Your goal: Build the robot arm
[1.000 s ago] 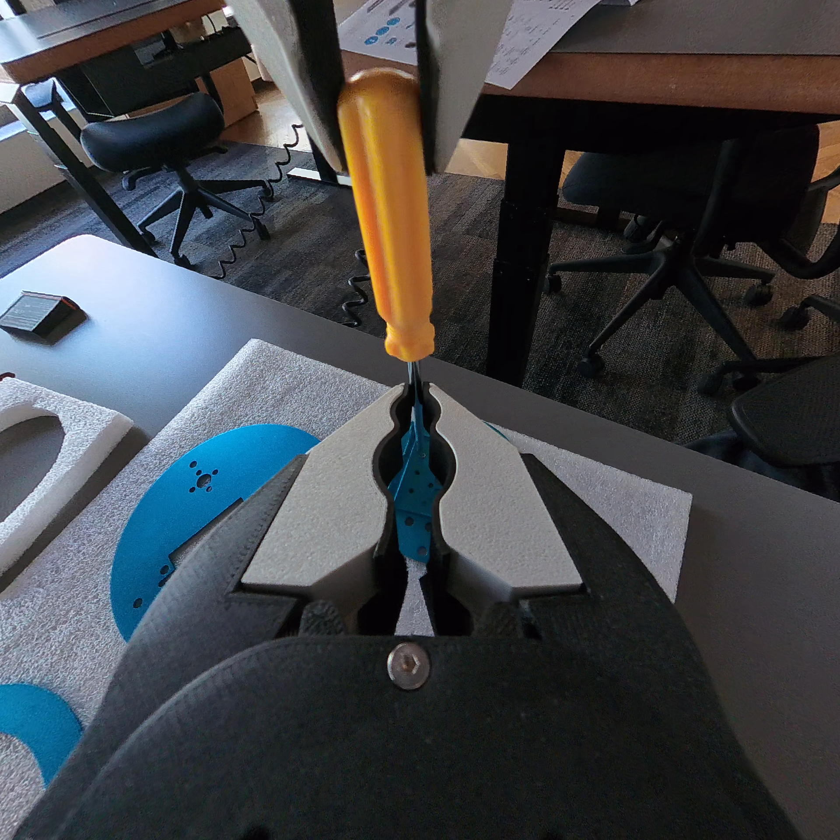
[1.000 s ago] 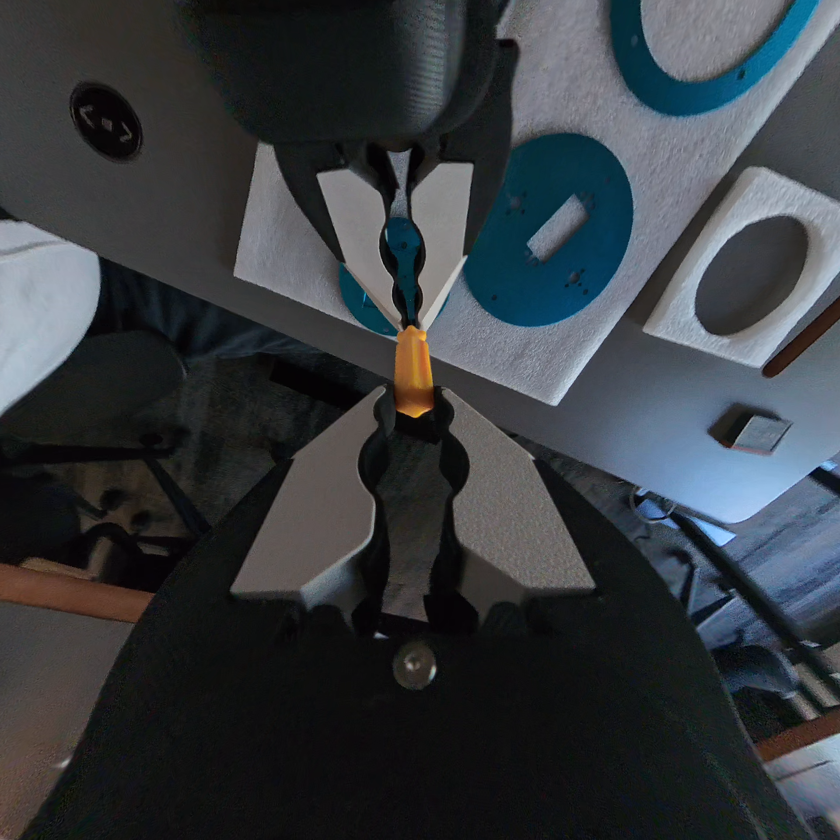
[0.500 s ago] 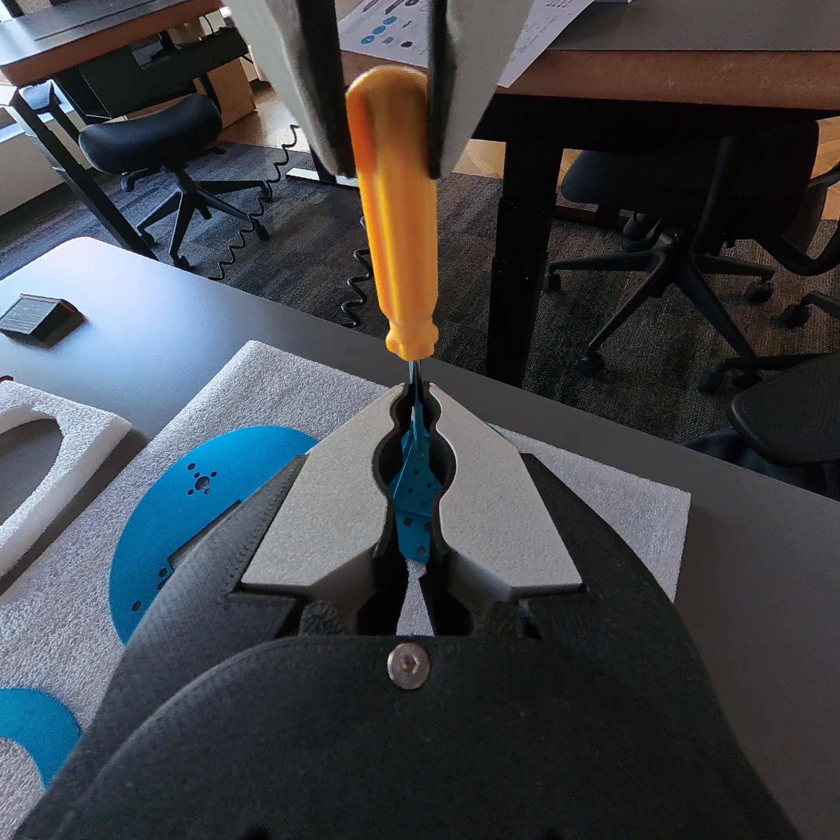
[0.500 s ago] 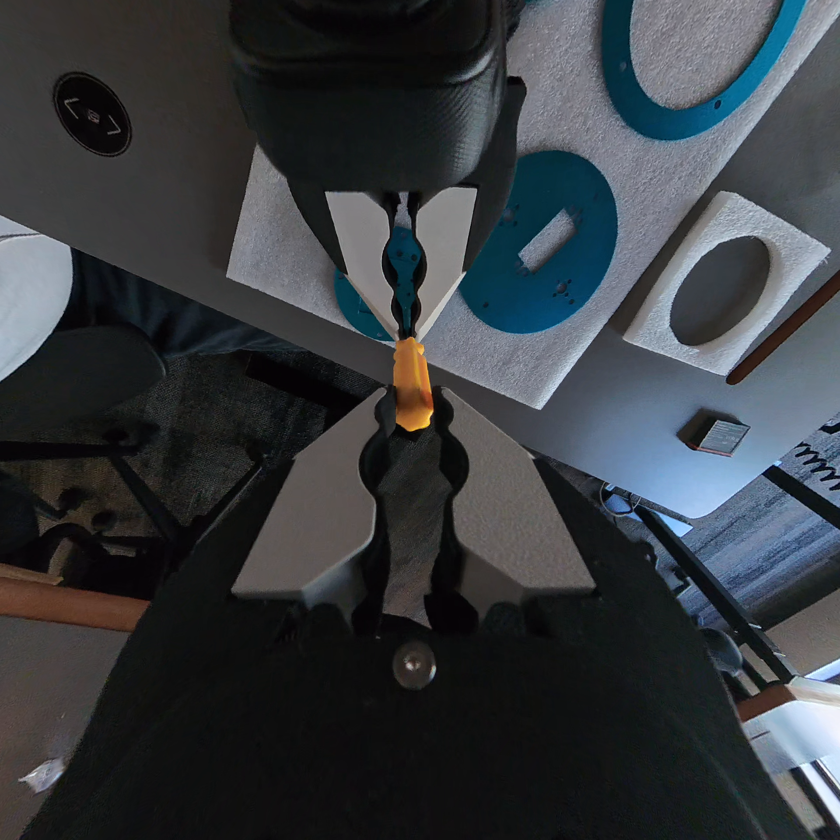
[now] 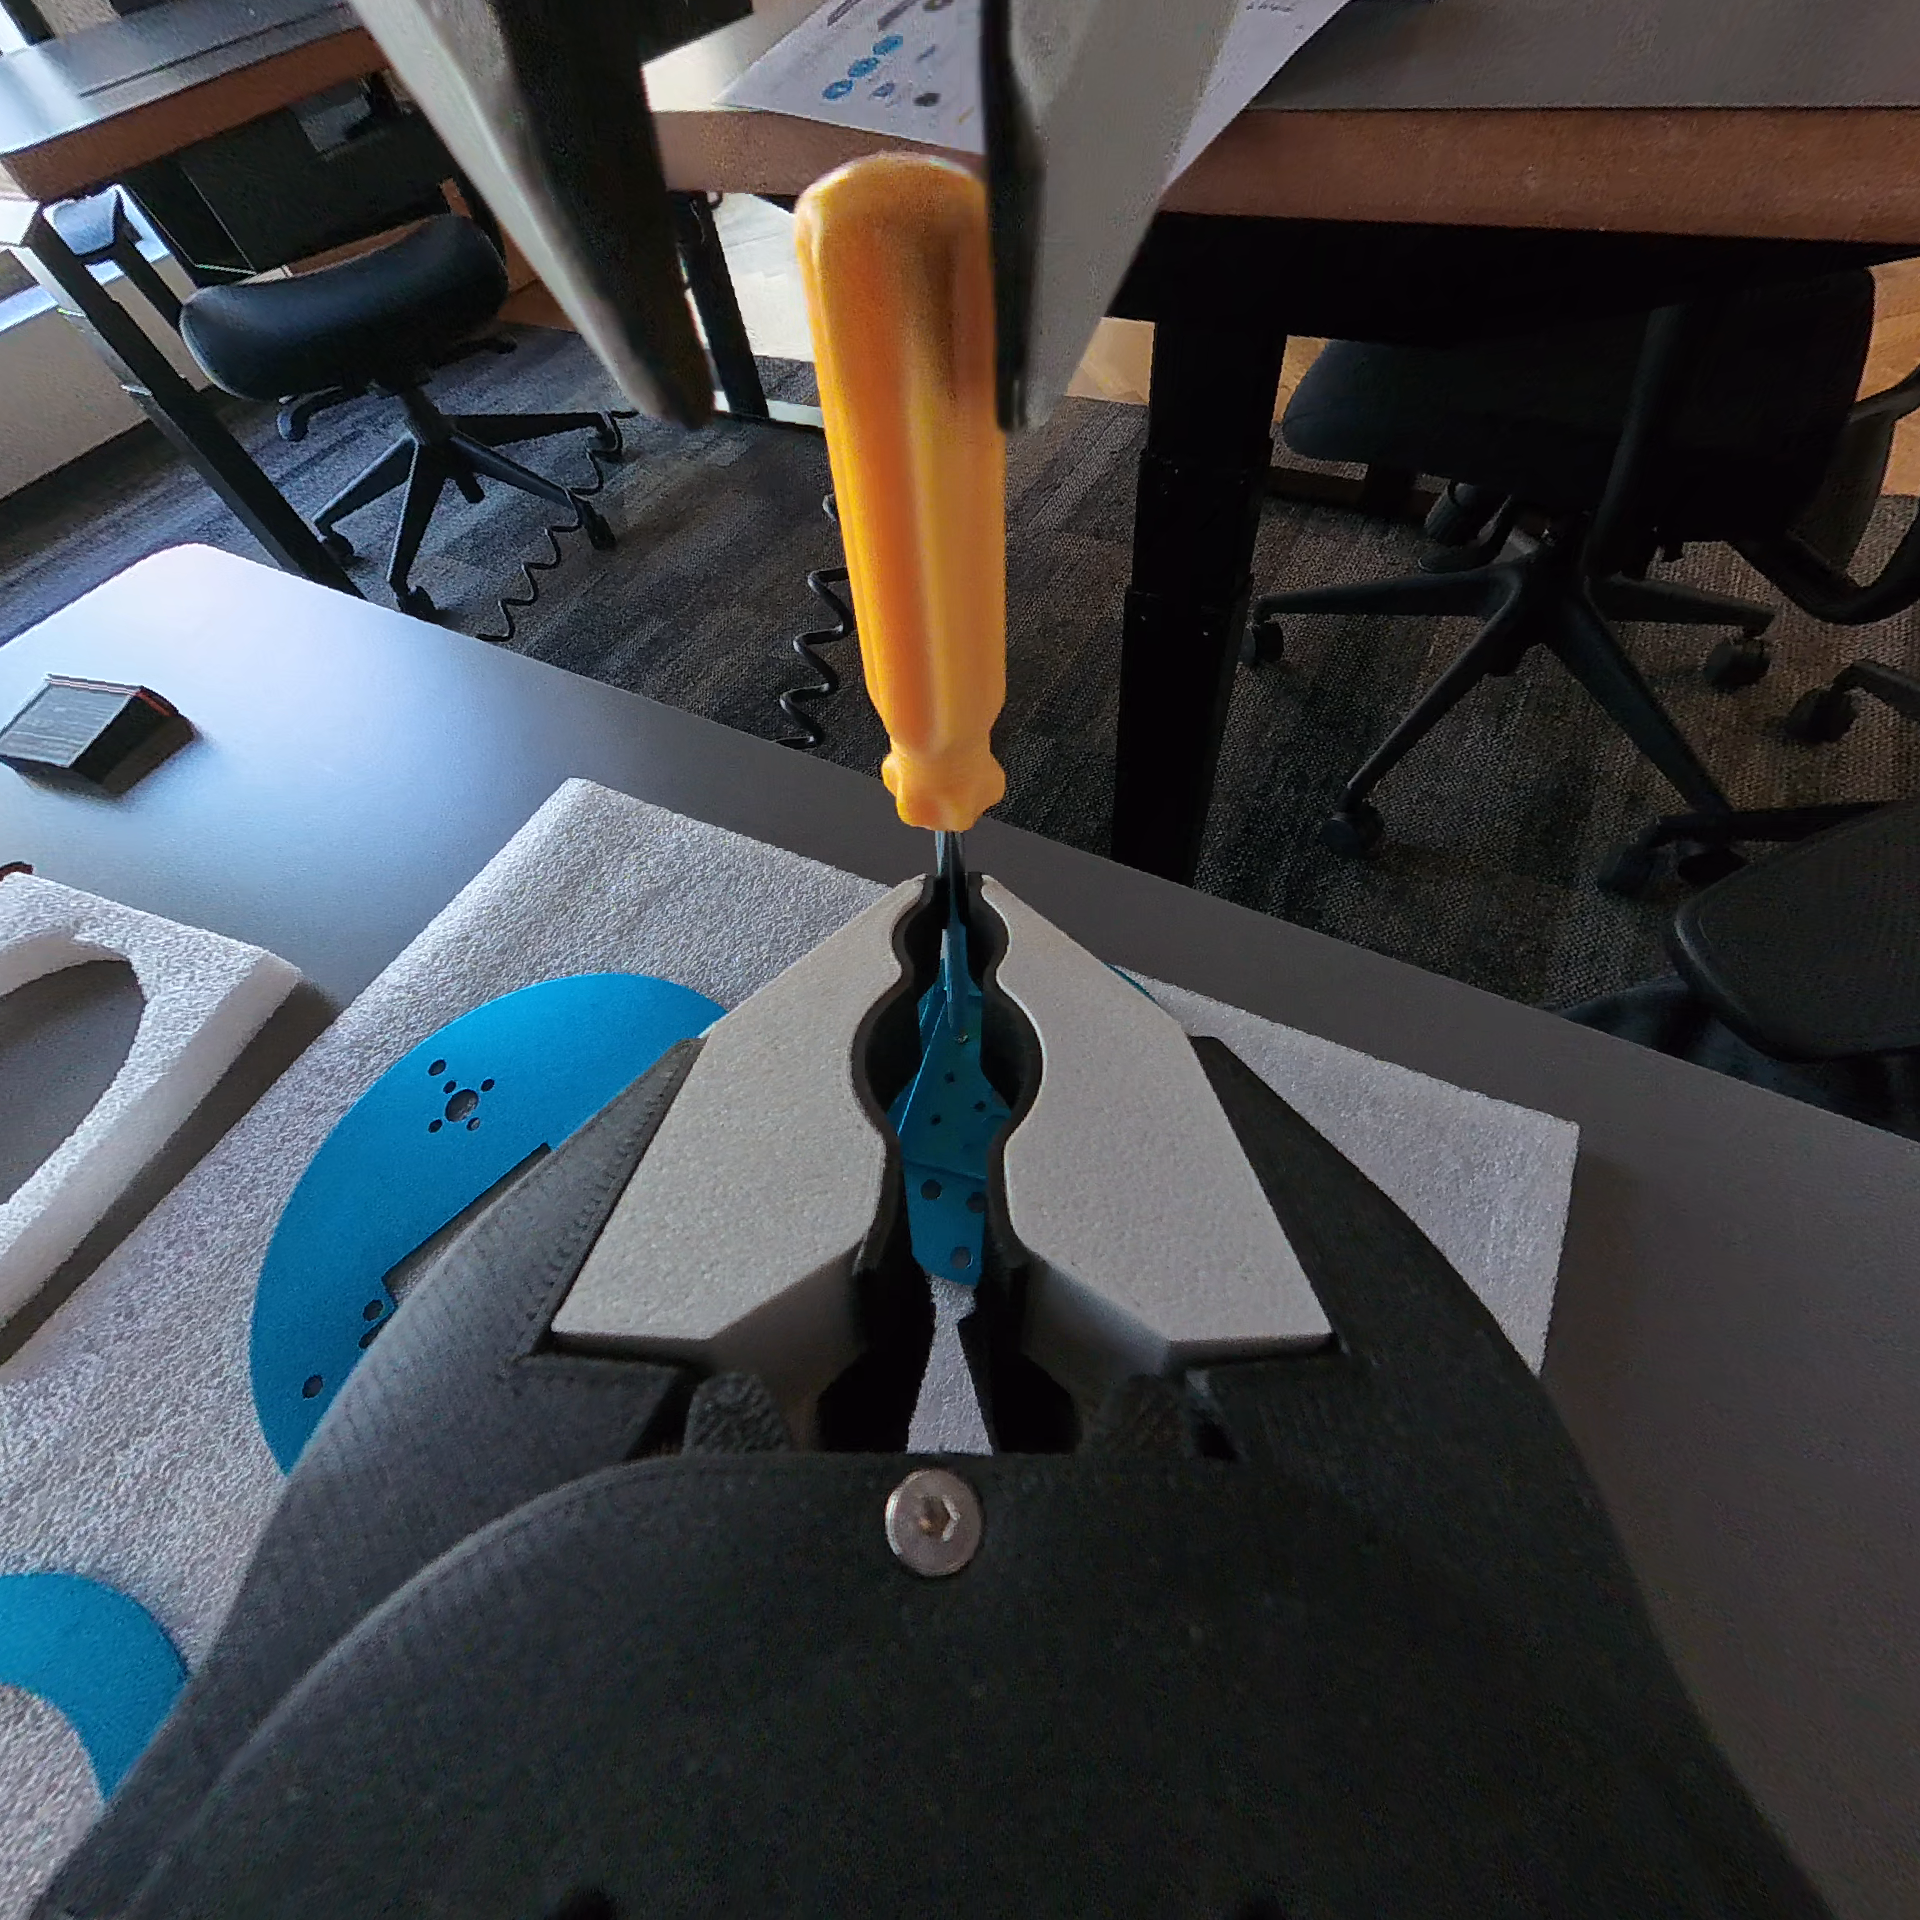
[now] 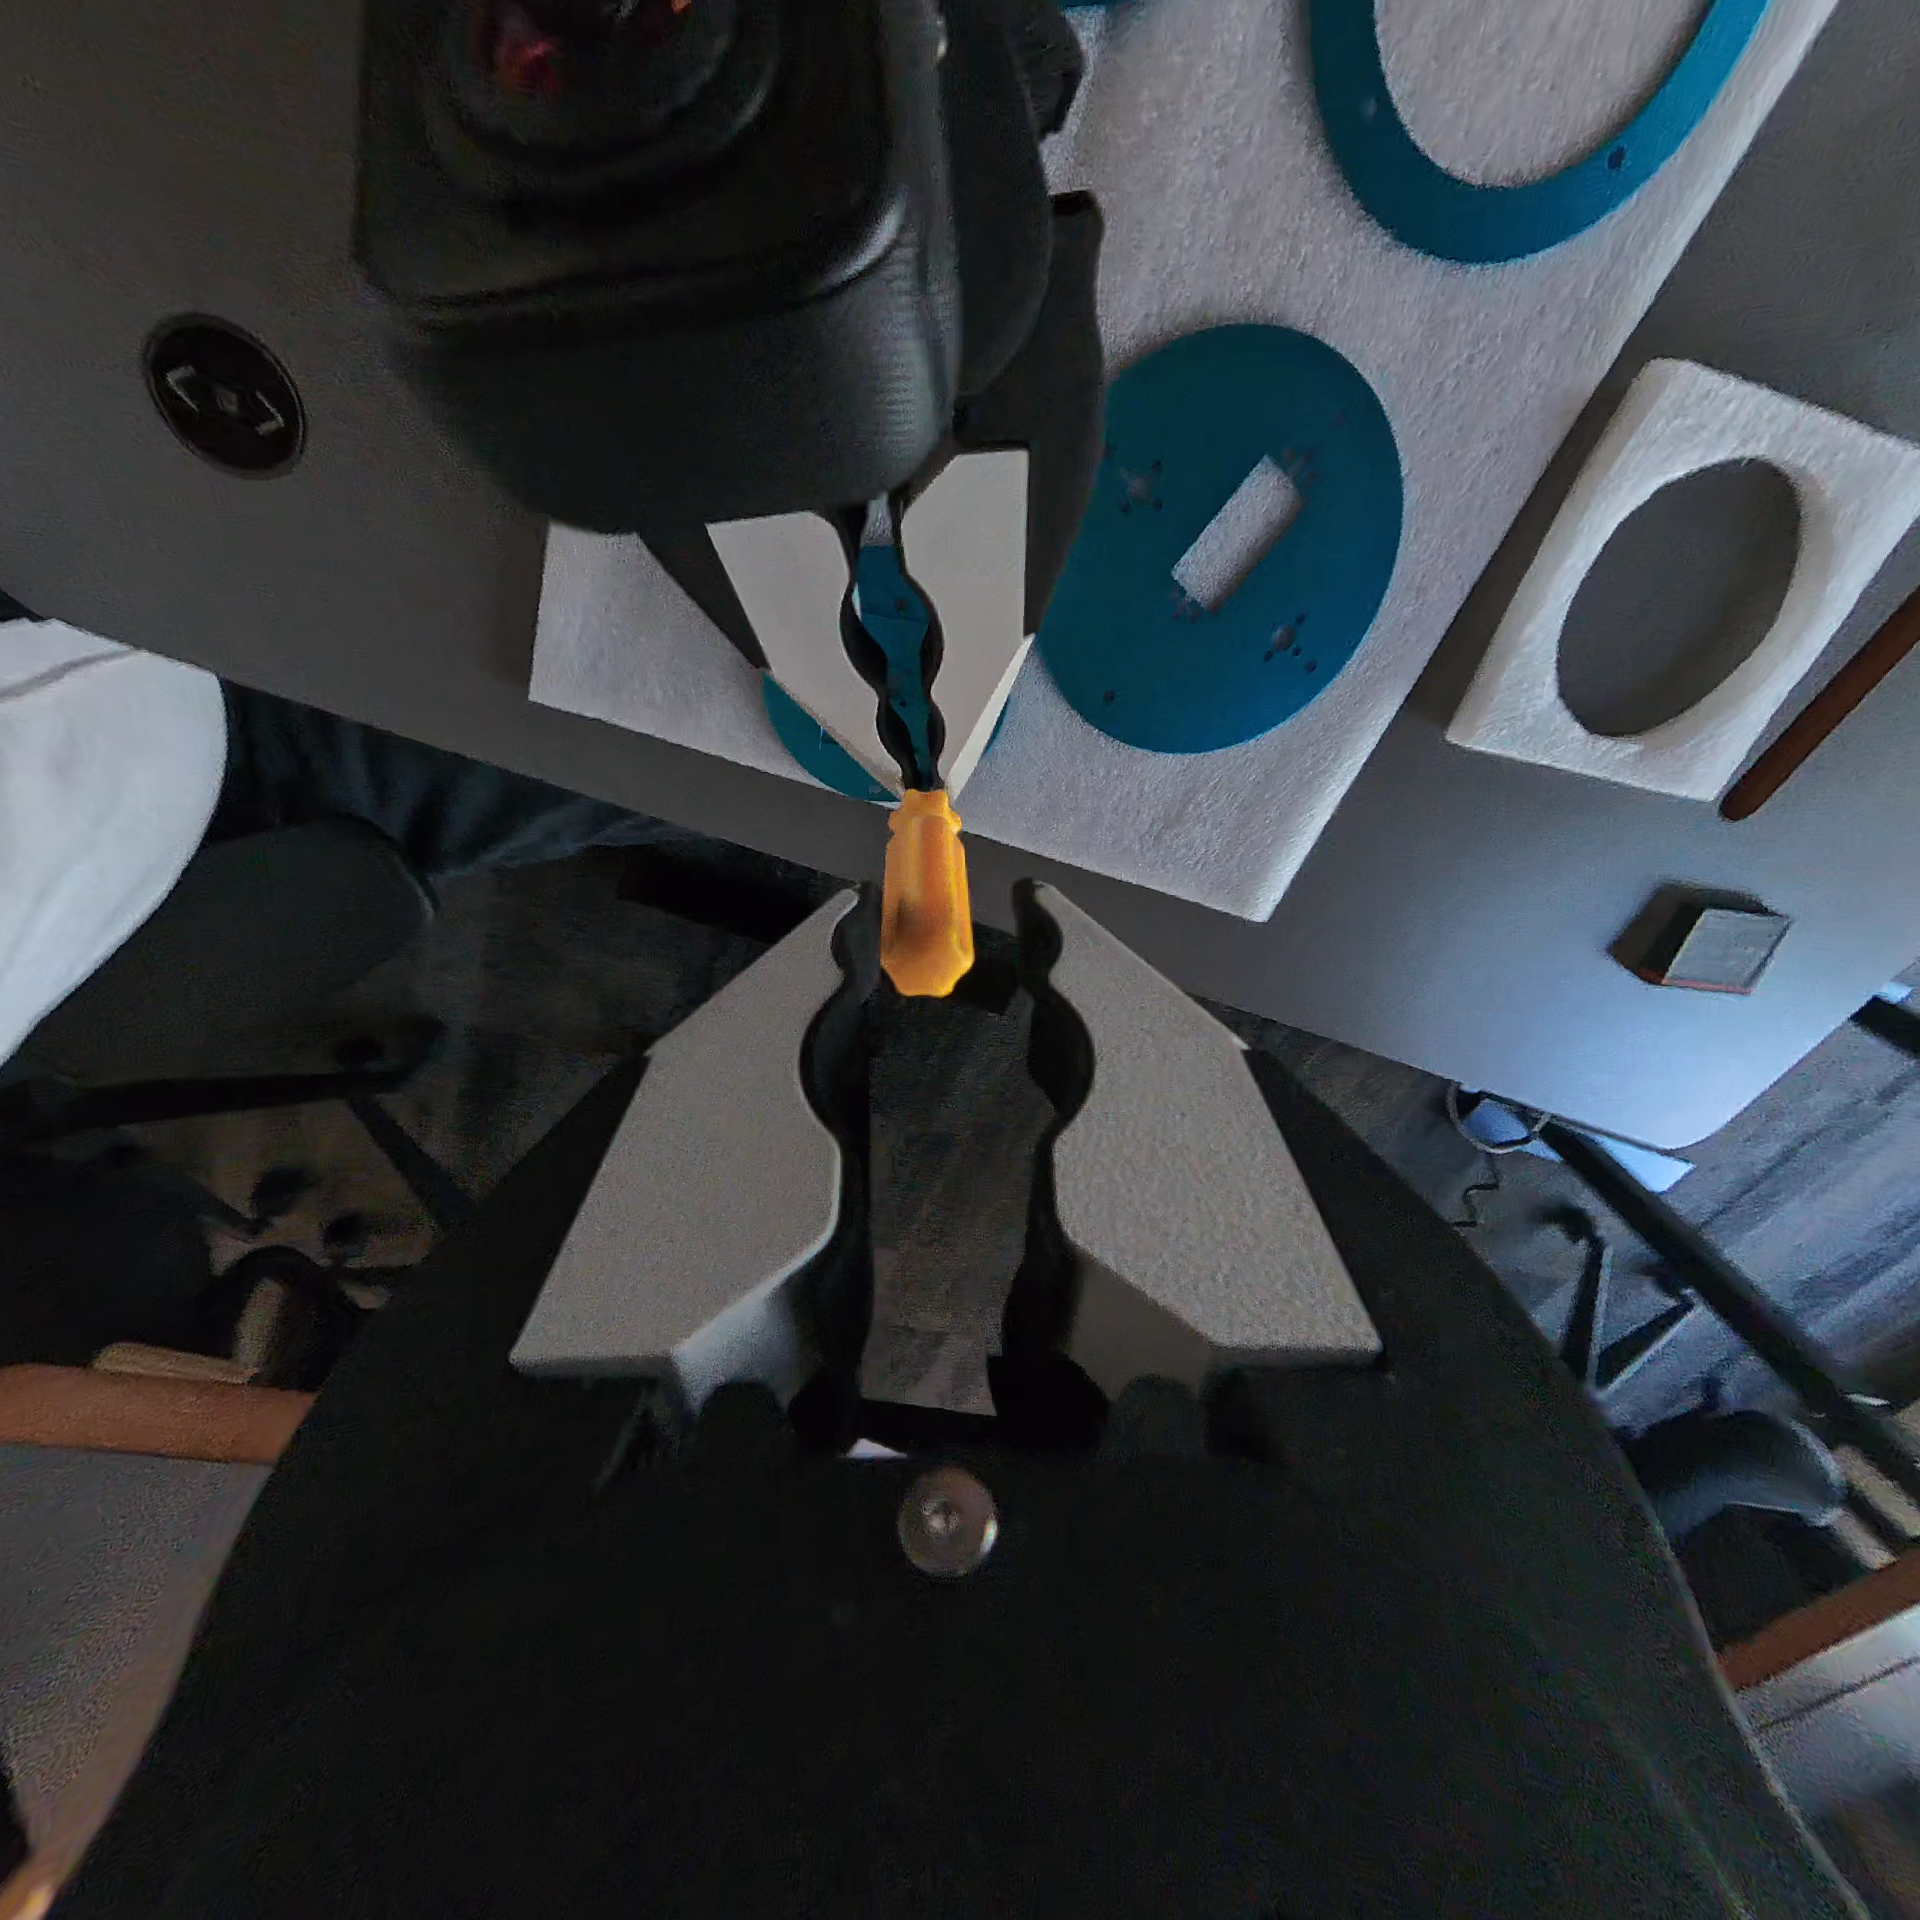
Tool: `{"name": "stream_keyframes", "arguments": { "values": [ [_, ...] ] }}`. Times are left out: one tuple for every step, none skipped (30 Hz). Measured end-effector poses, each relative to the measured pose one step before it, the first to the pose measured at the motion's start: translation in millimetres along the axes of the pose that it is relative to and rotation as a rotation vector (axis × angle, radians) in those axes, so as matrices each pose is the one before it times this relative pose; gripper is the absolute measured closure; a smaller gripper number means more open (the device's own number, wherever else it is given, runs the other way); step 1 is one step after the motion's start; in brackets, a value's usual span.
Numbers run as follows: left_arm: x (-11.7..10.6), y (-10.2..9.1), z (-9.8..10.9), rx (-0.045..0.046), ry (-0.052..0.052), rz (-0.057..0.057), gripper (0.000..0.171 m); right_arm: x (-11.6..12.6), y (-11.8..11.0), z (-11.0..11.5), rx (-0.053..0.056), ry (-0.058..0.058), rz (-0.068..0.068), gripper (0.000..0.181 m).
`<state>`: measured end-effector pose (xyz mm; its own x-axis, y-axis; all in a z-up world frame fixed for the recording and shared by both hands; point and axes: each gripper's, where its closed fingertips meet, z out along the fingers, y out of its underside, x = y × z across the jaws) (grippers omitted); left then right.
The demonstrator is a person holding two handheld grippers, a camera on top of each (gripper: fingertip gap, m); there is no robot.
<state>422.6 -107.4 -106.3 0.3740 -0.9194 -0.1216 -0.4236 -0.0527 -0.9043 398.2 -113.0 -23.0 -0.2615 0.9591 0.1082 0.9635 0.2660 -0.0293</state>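
My left gripper is shut on a small blue perforated metal bracket, held on edge above the white foam mat. An orange-handled screwdriver stands up from the bracket, its thin shaft running down between my left fingertips. My right gripper is open around the end of the handle, with a gap on one side; from the left wrist view its jaws hang down over the handle top. The right wrist view looks down on the left gripper and the bracket.
On the mat lie a blue disc with a rectangular slot, a blue ring and a smaller blue disc. A foam block with an oval hole and a small black box sit on the grey table. Office chairs stand beyond the edge. The gap from one gripper's tips to the other's is roughly 9 centimetres.
My right gripper's jaws have opened off the orange handle, which they gripped before. The left gripper still holds the blue bracket in the same place.
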Motion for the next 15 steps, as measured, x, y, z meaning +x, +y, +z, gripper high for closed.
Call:
{"name": "stream_keyframes", "arguments": {
  "values": [
    [0.00,-0.01,-0.03,0.00013,-0.0005,0.0004,0.169,-0.62,1.27,-0.67,-0.0023,0.0089,-0.0467,0.156],
    [-0.13,0.05,-0.07,0.00018,0.0002,-0.0015,0.169,-0.78,0.69,-0.89,0.0032,0.0062,-0.0332,0.157],
    [-0.15,-0.08,0.00,0.00014,0.0004,-0.0016,0.169,-2.74,1.04,-0.48,0.0001,-0.0111,-0.0245,0.158],
    [-0.25,0.06,-0.08,0.00012,-0.0007,-0.0016,0.169,-0.05,0.54,-0.39,0.0013,-0.0006,-0.0085,0.165],
    [-0.18,0.03,0.03,-0.00005,-0.0001,-0.0021,0.169,0.68,-0.22,0.06,0.0057,0.0002,0.0003,0.165],
    [-0.18,0.00,0.14,-0.00017,0.0003,-0.0021,0.169,0.14,0.74,0.21,-0.0014,-0.0050,0.0029,0.165],
    [-0.08,0.03,0.09,-0.00037,0.0005,-0.0018,0.169,0.49,0.35,0.02,0.0000,-0.0019,0.0056,0.165],
    [-0.12,0.02,0.06,-0.00026,0.0000,-0.0009,0.169,0.17,0.51,-0.02,-0.0013,-0.0036,0.0146,0.166],
    [-0.09,0.00,0.06,-0.00028,-0.0008,0.0001,0.169,0.58,0.10,0.04,-0.0028,-0.0039,0.0307,0.166],
    [-0.10,0.02,-0.01,-0.00018,-0.0008,-0.0001,0.169,0.30,-0.05,0.10,-0.0017,-0.0074,0.0436,0.166],
    [-0.22,0.05,-0.05,-0.00010,-0.0011,-0.0009,0.169,0.83,-0.34,-0.01,-0.0002,-0.0069,0.0557,0.165],
    [-0.29,-0.01,-0.11,-0.00031,-0.0018,-0.0014,0.169,1.12,-0.34,0.07,0.0020,-0.0063,0.0695,0.165],
    [-0.37,0.07,0.01,-0.00031,-0.0012,-0.0015,0.169,1.12,-0.07,0.02,0.0036,-0.0105,0.0893,0.165],
    [-0.20,0.05,-0.02,-0.00018,-0.0006,-0.0015,0.169,0.68,-0.50,0.03,0.0073,-0.0165,0.0892,0.165],
    [-0.23,0.05,-0.29,0.00006,-0.0002,-0.0021,0.169,0.67,-1.42,0.08,0.0150,-0.0106,0.0536,0.165]
  ]
}}
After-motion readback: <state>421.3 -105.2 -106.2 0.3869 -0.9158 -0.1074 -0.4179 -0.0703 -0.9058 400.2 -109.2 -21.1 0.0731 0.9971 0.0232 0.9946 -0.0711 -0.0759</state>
